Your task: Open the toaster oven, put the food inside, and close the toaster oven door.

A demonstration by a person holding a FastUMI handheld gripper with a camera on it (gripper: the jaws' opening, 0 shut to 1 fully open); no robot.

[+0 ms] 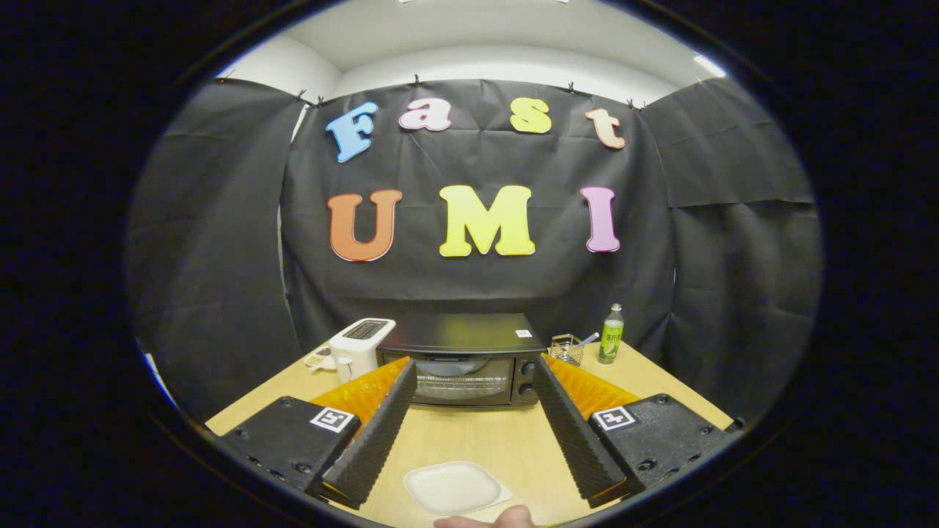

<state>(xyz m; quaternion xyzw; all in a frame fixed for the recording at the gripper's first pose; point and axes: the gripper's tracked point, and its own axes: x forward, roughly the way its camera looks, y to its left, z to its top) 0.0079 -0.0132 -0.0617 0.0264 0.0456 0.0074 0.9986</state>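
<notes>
While the toaster oven (463, 367) sits shut beyond them, the gripper (473, 374) is held spread wide, nothing gripped, a white plate (452, 487) between its fingers.

Gripper-mounted fisheye, facing toaster oven (462, 359) across table (477, 440)

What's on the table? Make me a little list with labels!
toaster oven: black, door closed, beyond the tongs
tongs: open, holding nothing
white plate: on the wooden table, between the tongs
white toaster: beside the oven
green bottle: upright, on the oven's other side
wire basket: between oven and bottle
</notes>
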